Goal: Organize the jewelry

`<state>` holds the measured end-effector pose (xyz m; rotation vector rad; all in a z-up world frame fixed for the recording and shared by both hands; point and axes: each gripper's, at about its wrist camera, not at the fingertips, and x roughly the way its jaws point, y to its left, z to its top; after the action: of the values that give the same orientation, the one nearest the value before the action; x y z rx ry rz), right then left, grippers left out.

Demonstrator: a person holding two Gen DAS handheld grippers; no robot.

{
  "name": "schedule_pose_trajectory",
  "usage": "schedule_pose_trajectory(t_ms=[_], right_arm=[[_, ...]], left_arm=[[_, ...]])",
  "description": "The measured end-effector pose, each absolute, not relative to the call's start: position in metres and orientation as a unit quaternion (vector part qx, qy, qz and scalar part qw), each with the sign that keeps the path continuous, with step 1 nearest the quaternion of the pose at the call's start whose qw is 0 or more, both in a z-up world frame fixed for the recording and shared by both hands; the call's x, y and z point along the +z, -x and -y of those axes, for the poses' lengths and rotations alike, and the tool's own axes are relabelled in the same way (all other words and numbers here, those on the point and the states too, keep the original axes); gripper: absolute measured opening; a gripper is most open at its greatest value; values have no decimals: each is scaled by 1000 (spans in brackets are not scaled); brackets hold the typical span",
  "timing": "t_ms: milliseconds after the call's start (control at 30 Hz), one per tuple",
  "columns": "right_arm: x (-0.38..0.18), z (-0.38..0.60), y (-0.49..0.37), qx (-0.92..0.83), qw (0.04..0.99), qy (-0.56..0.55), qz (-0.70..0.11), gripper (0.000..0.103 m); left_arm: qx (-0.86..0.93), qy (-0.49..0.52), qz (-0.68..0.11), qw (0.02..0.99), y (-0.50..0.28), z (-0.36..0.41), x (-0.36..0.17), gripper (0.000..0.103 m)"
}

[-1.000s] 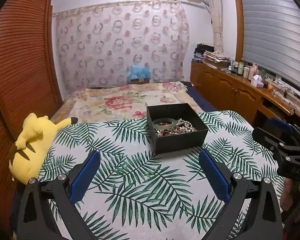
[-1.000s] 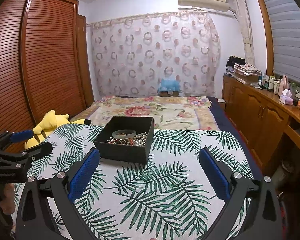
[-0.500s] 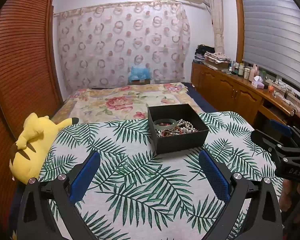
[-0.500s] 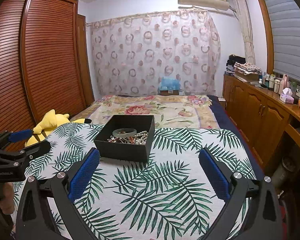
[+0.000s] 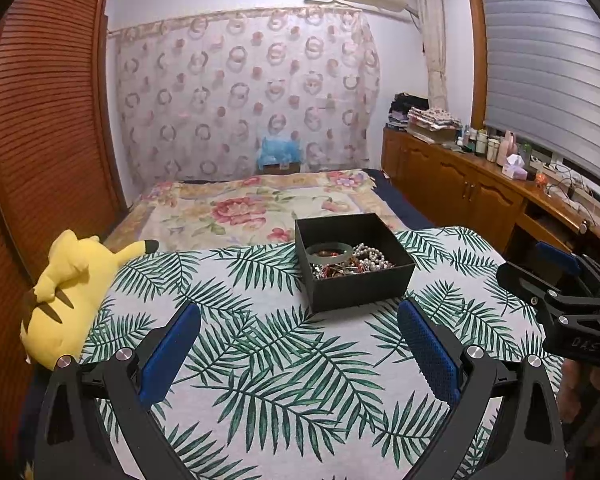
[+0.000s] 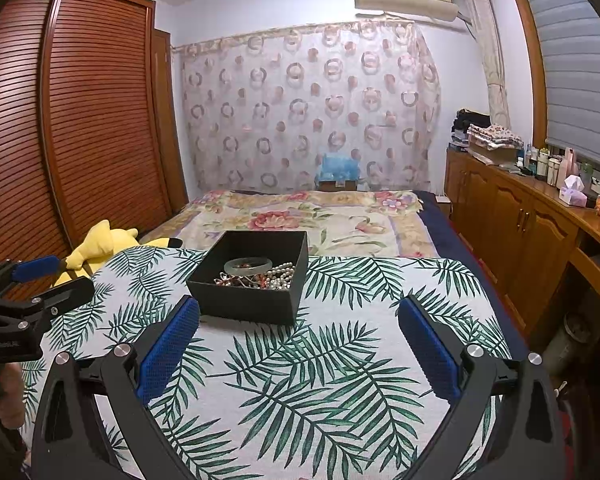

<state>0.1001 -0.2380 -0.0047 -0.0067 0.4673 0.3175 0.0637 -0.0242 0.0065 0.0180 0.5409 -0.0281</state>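
Two grippers, left gripper (image 5: 298, 338) and right gripper (image 6: 299, 330), hovered with jaws spread wide, gripping nothing. Black box (image 5: 354, 264) rested on leaf-print surface (image 5: 260, 352), holding jade bangle (image 5: 328, 250), pearl strand (image 5: 370, 254) and tangled chains.

cloth (image 5: 260, 340) bare before box (image 5: 360, 292) — plush (image 5: 64, 292) seemingly far left

Box (image 5: 360, 286): black. Cloth (image 5: 284, 360): white, green palm-leaf print. Plush toy (image 5: 66, 280): yellow, black markings. Curtain (image 5: 244, 96): pale, ring pattern. Tool pads (image 5: 168, 354): blue.
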Motion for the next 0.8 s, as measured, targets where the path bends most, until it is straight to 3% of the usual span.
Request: schedule_pose_trajectory(t_ms=[800], right_arm=[[-5,238,-100,157,960,3,-230,100]], left_arm=[[-13,-7,-266,964,-63,24,6,95]])
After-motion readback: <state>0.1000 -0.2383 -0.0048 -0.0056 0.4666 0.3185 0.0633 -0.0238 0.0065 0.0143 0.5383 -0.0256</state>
